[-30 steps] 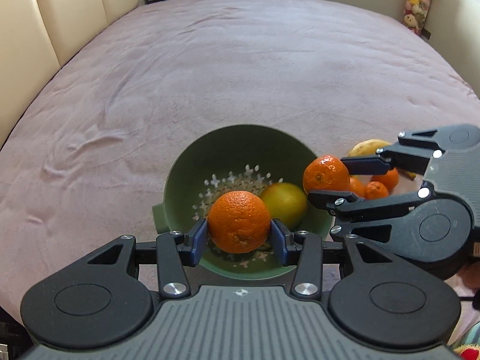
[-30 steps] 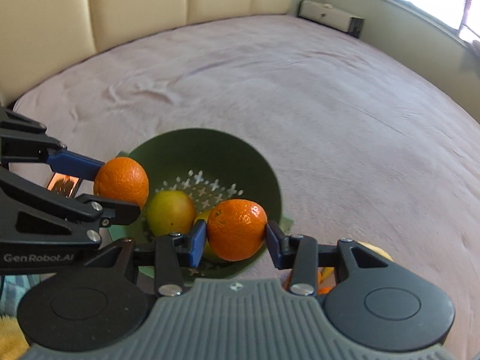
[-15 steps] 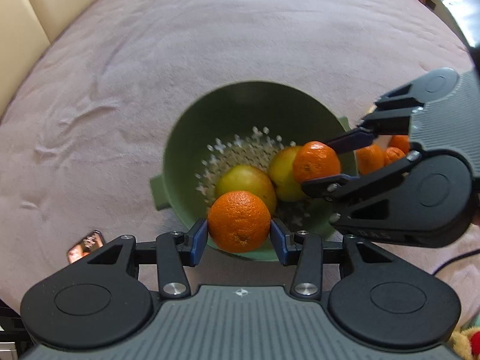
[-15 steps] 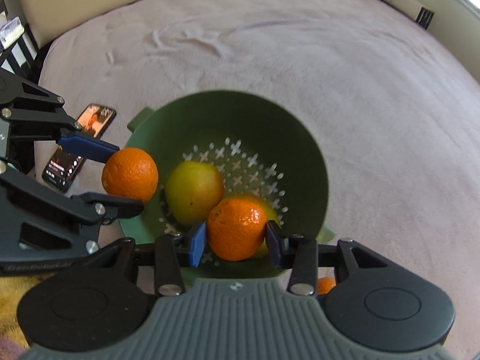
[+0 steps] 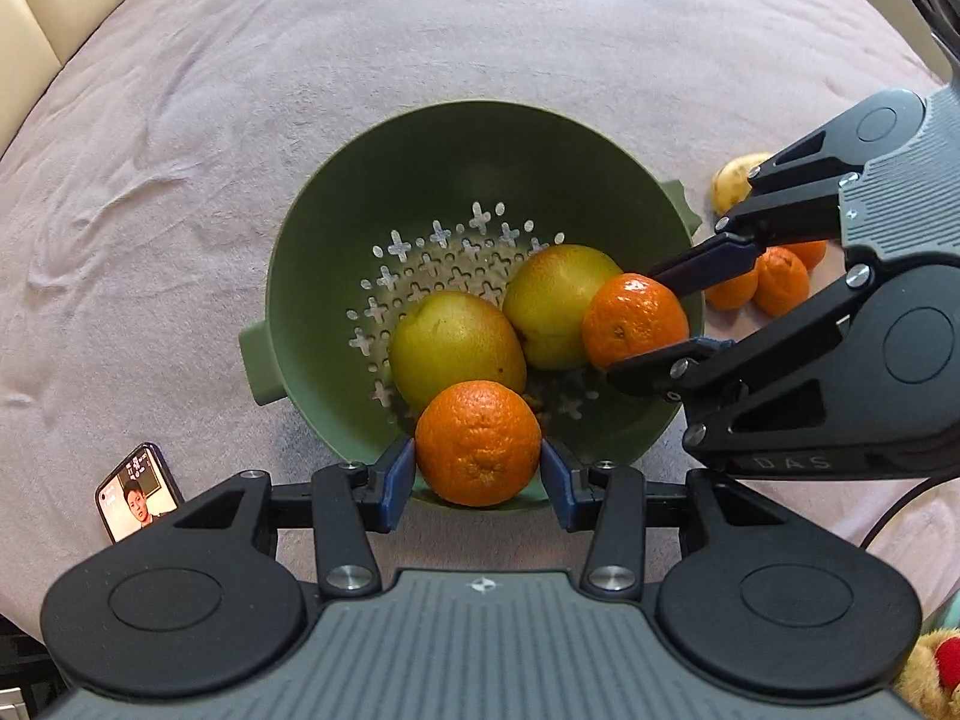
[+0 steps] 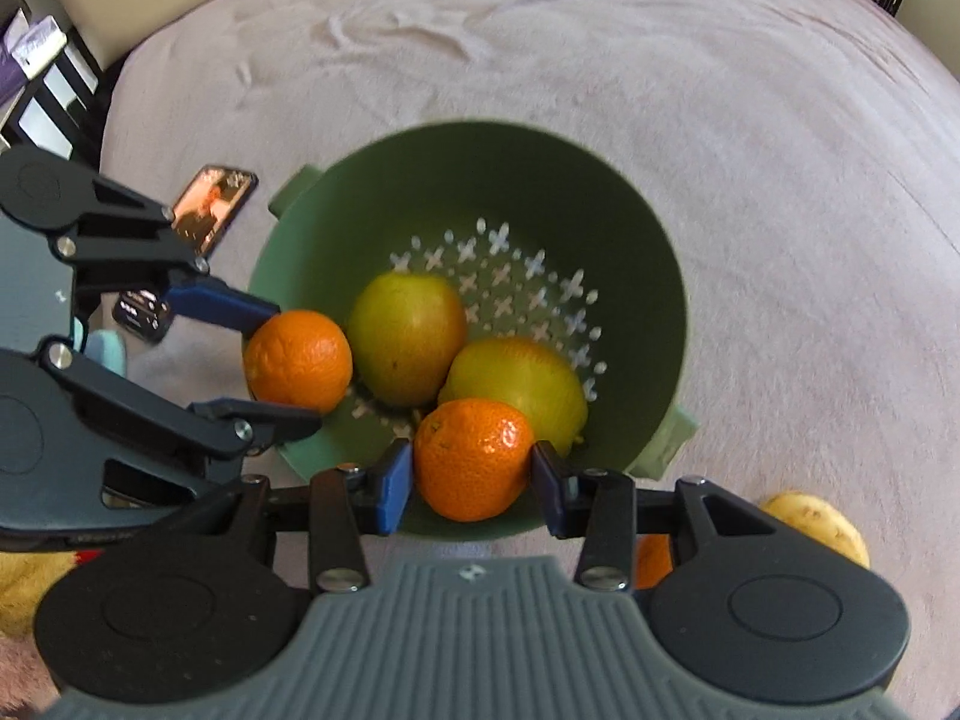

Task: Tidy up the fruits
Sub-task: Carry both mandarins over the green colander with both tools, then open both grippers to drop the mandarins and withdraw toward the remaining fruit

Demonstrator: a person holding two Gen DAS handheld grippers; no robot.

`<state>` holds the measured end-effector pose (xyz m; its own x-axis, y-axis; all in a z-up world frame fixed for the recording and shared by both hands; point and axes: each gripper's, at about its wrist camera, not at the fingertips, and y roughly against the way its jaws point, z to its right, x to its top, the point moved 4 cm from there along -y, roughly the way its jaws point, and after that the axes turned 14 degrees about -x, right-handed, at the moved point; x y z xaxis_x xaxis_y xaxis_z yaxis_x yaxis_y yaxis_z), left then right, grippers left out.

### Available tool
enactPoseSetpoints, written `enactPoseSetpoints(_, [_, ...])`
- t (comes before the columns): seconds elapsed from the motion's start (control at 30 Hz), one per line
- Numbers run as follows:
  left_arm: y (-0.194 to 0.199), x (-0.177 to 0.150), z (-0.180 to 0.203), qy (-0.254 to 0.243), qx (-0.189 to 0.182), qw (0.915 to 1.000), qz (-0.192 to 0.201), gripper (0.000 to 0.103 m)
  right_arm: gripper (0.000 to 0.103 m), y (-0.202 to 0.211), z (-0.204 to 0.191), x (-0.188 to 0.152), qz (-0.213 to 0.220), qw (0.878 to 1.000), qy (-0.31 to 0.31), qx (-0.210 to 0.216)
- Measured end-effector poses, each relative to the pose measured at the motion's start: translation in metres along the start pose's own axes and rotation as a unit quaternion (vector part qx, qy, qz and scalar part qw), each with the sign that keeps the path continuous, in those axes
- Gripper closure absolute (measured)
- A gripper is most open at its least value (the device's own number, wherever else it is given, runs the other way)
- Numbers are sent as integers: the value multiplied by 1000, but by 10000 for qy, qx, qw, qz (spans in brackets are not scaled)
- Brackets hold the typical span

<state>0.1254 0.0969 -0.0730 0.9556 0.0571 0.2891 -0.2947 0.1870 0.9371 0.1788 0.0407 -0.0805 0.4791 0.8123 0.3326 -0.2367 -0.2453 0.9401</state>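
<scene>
Compared with a second ago, both cameras now look much more steeply down into the green colander (image 5: pixel 480 180), which fills the middle of each view, and both held fruits have dropped from above the rim to inside its mouth. The left gripper (image 5: pixel 478 468) has its blue pads clamped on the large orange (image 5: pixel 478 443), now over the colander's near wall. The right gripper (image 6: pixel 472 483) has its pads pressed on the smaller mandarin (image 6: pixel 473 459), which has come in from outside the right rim to sit over the near right part of the bowl, close above the two fruits there. Neither grip has changed in width. A second yellow-green apple has come into sight: the left apple (image 5: pixel 457 351) and the right apple (image 5: pixel 561 306) lie touching on the perforated bottom, where a second ago the left view showed only one. A phone (image 5: pixel 138 492) lying on the pink bedspread (image 5: pixel 240 120), near and left of the colander, has also entered the views.

Whether the orange or the mandarin already touches an apple cannot be told, since each covers the contact spot. The loose mandarins (image 5: pixel 774 279) right of the colander are partly hidden behind the right gripper's fingers, as is a yellowish fruit (image 5: pixel 732 180) farther off; its kind is unclear. The colander's near rim is hidden behind the held orange.
</scene>
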Motion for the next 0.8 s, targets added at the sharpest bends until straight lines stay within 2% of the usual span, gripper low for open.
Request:
enactPoseSetpoints(0.53, [-16,-2,1,-63,96,9998,-149,50,61,-6,4,-4,-203,9996,-216,-5])
enactPoseSetpoints(0.6, [-17,-1,3,-114,169,9997,-141,43,60,-5,4,-4,-203,9995,-236,-31])
enactPoseSetpoints(0.63, [-16,-1,4,-160,199,9996,-129,37,59,-4,4,-4,-194,9995,-242,-44])
enactPoseSetpoints(0.8, [-13,0,8,-282,290,9991,-92,30,51,2,4,-2,-87,9995,-219,-206])
